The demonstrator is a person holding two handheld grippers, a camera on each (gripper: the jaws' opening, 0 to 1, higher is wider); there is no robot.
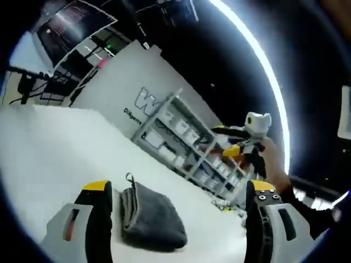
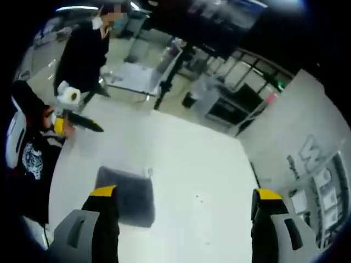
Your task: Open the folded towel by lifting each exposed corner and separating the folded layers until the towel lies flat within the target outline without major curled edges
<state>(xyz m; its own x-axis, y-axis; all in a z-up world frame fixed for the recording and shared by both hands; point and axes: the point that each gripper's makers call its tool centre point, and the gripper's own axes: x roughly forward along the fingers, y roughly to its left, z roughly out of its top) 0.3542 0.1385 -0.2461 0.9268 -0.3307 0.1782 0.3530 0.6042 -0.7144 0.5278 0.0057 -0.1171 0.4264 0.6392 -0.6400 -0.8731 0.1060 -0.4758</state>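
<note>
Behind the left tool (image 1: 178, 205), the folded towel's (image 1: 151, 216) near edge is cut off

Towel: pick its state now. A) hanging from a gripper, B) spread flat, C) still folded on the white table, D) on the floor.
C: the grey towel lies folded in stacked layers on the white table, with both grippers open and off it.

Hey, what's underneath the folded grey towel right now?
The towel lies folded on the white table, whose bare surface shows all around it. The stacked layers cover whatever is directly under or between them.
</note>
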